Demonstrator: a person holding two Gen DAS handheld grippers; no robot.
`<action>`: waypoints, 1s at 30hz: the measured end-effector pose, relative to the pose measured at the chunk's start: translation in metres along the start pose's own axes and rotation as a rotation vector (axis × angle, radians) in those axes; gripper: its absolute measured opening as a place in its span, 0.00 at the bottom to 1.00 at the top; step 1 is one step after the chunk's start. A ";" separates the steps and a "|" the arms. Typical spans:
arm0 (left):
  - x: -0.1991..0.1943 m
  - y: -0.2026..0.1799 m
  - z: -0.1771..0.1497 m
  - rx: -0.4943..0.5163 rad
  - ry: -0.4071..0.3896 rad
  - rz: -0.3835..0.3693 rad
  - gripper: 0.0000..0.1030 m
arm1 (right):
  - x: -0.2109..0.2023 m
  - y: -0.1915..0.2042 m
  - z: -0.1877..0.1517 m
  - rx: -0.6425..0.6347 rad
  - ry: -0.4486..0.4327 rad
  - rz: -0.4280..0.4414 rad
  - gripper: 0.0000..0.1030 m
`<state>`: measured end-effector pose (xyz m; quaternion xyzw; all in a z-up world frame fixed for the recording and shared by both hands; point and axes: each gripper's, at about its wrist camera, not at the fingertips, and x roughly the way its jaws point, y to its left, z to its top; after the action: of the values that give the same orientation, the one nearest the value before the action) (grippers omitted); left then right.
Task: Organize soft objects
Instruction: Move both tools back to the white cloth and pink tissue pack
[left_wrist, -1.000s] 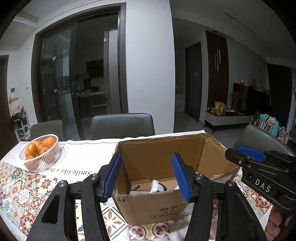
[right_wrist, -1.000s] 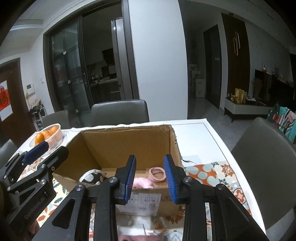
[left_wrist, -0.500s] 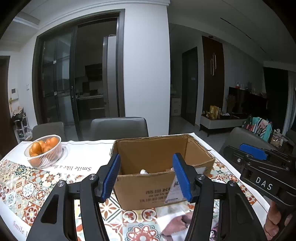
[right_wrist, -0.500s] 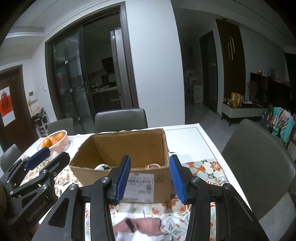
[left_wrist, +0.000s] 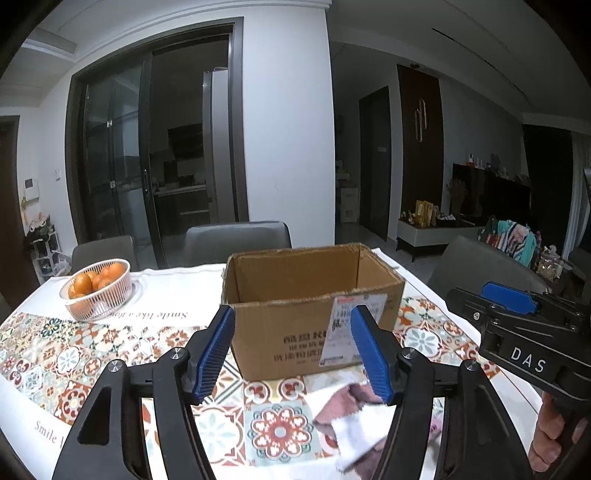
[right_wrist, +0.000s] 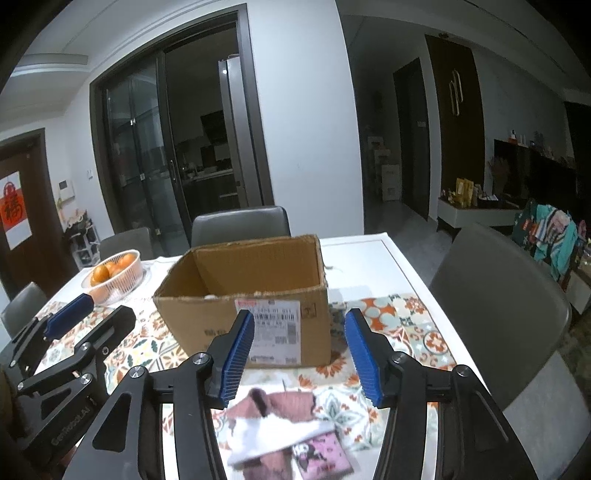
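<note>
On the counter (left_wrist: 44, 373), far left, a basket (left_wrist: 96, 295) of oranges stands well apart from the box (left_wrist: 314, 314). The cloth under it reads "Smile like a flow…", upside down from here, and "Smile" again at the near edge.

The left claw (left_wrist: 291, 354) is empty, its jaws opening, about halfway wide. It hangs short of the box, nothing between the pads.

The box sits mid-counter, open-topped, with only a scrap of something pale showing over its rim. Its front carries printed Chinese characters and a shipping label (right_wrist: 273, 332) with barcodes, too small to read.

The pile (right_wrist: 284, 432) of soft pieces, pink and white, one with a cartoon print, lies on the counter just in front of the box, below the right claw (right_wrist: 299, 354). That claw is also empty and opening, middling wide. Its body reads "DAS"; the left one's reads "GenRobot.AI".

The step looks like a reach for the next soft piece. Either claw must dip, pinch one layer, then lift it over the box rim.
</note>
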<state>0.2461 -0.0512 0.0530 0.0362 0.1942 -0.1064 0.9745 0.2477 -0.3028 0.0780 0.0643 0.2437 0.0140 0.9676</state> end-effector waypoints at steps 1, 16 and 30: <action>-0.002 0.000 -0.003 0.002 0.005 -0.003 0.63 | -0.001 0.000 -0.003 0.001 0.007 -0.001 0.52; -0.025 -0.009 -0.031 0.022 0.066 -0.025 0.64 | -0.021 -0.002 -0.038 0.016 0.082 0.012 0.52; -0.024 -0.017 -0.064 0.037 0.159 -0.040 0.64 | -0.021 -0.005 -0.071 0.019 0.167 0.020 0.56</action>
<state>0.1970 -0.0556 0.0032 0.0588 0.2697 -0.1262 0.9528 0.1959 -0.3003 0.0251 0.0747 0.3232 0.0267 0.9430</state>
